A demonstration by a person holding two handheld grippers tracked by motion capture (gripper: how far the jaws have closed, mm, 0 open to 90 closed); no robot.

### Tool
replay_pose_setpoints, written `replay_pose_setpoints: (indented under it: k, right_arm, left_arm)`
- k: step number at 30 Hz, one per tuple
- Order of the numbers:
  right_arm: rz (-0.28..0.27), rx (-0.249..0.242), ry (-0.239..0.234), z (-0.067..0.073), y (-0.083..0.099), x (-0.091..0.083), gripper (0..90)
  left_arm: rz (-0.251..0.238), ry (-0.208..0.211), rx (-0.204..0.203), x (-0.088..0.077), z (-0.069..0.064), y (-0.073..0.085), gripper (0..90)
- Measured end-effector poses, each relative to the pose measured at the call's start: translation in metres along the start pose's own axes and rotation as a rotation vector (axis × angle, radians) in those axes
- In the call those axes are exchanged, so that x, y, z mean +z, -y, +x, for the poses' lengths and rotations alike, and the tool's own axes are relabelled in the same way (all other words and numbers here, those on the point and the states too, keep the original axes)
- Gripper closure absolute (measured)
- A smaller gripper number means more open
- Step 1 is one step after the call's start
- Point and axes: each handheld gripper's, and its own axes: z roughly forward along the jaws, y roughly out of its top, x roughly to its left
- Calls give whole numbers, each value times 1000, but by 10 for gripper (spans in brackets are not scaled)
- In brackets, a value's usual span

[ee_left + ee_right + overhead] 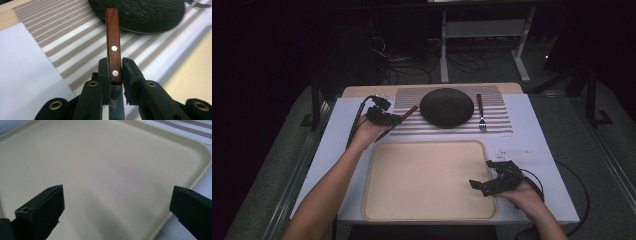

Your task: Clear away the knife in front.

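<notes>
Left gripper point(393, 119) clamped by its jaws on the reddish-brown wooden handle, set with two silver rivets, of a table knife point(113, 47), blade end running back between the jaws, handle pointing toward the dark round textured plate point(447, 107). Knife held clear above the left part of the brown-and-white striped placemat point(412, 97), tilted. Right gripper point(479, 186) with jaws wide apart, nothing between them, over the near right corner of the cream rectangular plastic tray point(412, 180). Wooden-handled metal fork point(481, 113) flat on the placemat just right of the plate. All on the white surface point(537, 135).
</notes>
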Motion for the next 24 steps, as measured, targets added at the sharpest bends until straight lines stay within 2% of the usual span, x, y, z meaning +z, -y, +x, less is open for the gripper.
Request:
replay_pose_setpoints:
  k: [12,13,14,15,19,24]
  right_arm:
    - [1,3,1,1,0,0,0]
    - [1,3,1,1,0,0,0]
    - [2,3,2,1,0,0,0]
    - [2,3,2,1,0,0,0]
    - [6,3,3,1,0,0,0]
    - [2,7,5,1,0,0,0]
  left_arm:
    - [-21,46,15,-26,-37,35,784]
    - [-21,46,15,-26,-37,35,785]
    - [-30,48,15,-32,-45,45,784]
    - [-30,48,15,-32,-45,45,784]
    - [-37,47,24,-41,-60,60,784]
    - [-33,43,15,-41,-69,77,784]
